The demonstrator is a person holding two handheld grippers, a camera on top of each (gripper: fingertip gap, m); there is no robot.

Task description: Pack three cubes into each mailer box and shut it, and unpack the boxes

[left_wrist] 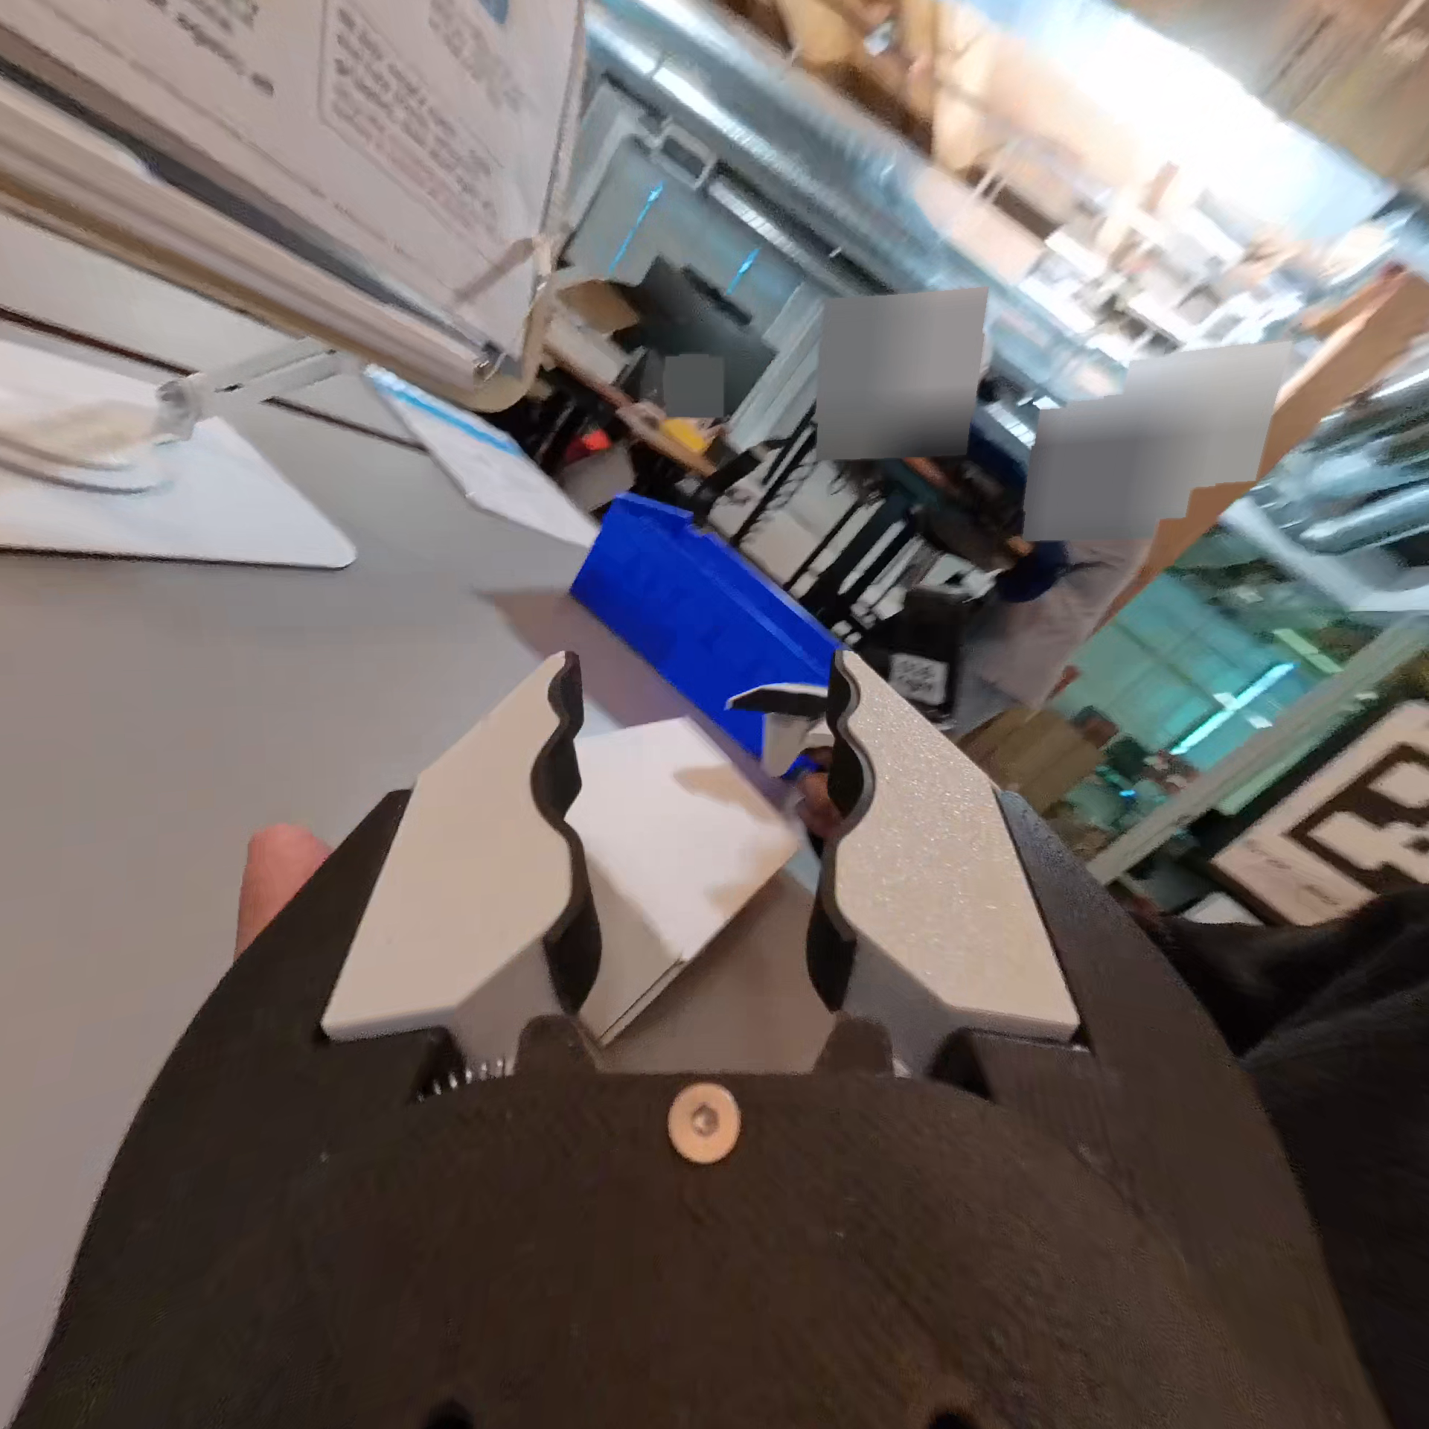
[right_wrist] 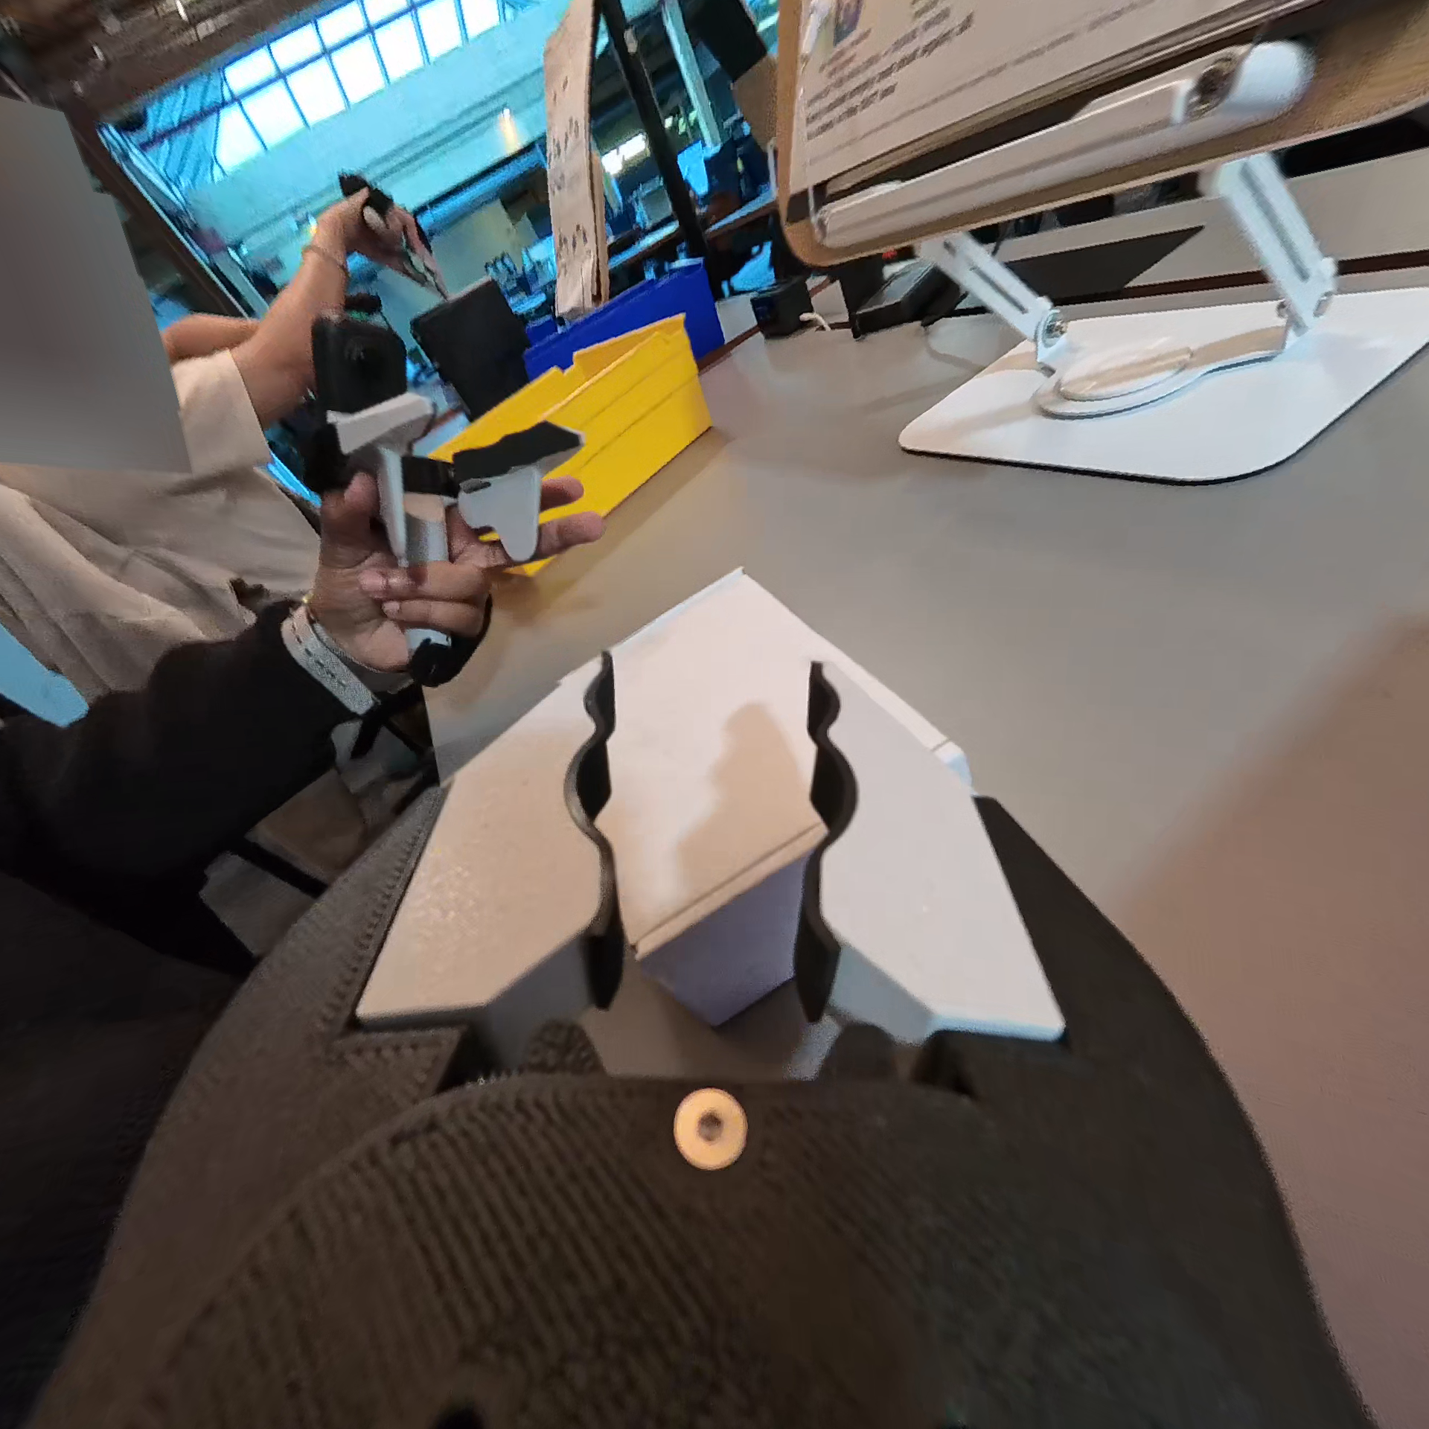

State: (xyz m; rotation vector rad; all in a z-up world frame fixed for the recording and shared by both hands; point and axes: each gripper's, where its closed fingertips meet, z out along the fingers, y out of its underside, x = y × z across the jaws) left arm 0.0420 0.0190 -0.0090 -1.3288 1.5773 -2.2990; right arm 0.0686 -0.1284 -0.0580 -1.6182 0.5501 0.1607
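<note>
A white mailer box (right_wrist: 696, 773) lies shut on the grey table (right_wrist: 1005, 619). My right gripper (right_wrist: 711, 669) is open and hovers just above the box, its fingers straddling the top face. My left gripper (left_wrist: 705, 669) is open and empty, held above the table with the same box (left_wrist: 680, 820) showing through the gap between its fingers. The left gripper also shows in the right wrist view (right_wrist: 503, 495), held in a hand in the air left of the box. No cubes are in view.
A yellow bin (right_wrist: 619, 402) and a blue bin (right_wrist: 649, 317) stand at the table's far left; the blue bin (left_wrist: 696, 611) also sits beyond the box. A document stand with a white base (right_wrist: 1121, 402) is at the back right. Other people work behind. My right fingertips sit around 15 cm from my left ones.
</note>
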